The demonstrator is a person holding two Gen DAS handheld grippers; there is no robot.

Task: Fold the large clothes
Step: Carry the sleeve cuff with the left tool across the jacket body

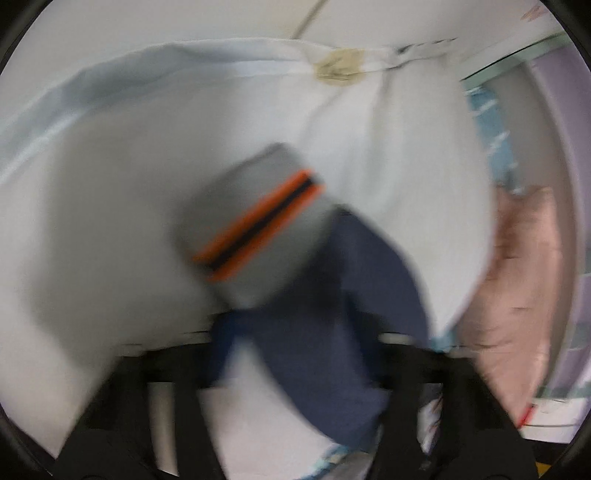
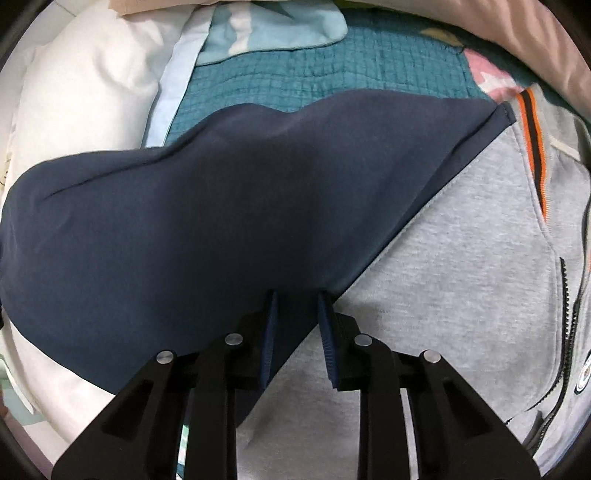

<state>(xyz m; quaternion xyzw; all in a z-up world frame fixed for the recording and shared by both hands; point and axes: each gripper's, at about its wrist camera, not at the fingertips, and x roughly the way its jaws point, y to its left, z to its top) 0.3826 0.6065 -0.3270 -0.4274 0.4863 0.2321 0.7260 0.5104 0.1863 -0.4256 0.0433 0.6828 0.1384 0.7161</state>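
Observation:
A grey zip jacket with navy sleeves lies on a bed. In the right wrist view its grey body fills the right side and a navy sleeve spreads left. My right gripper is shut on the navy sleeve near the shoulder seam. In the blurred left wrist view my left gripper is shut on the other navy sleeve, holding it up; its grey cuff with orange stripes hangs in front. The left fingertips are hidden by cloth.
A teal quilt covers the bed. A white pillow lies at the left and a light blue cloth at the top. White bedding and a pink blanket show in the left wrist view.

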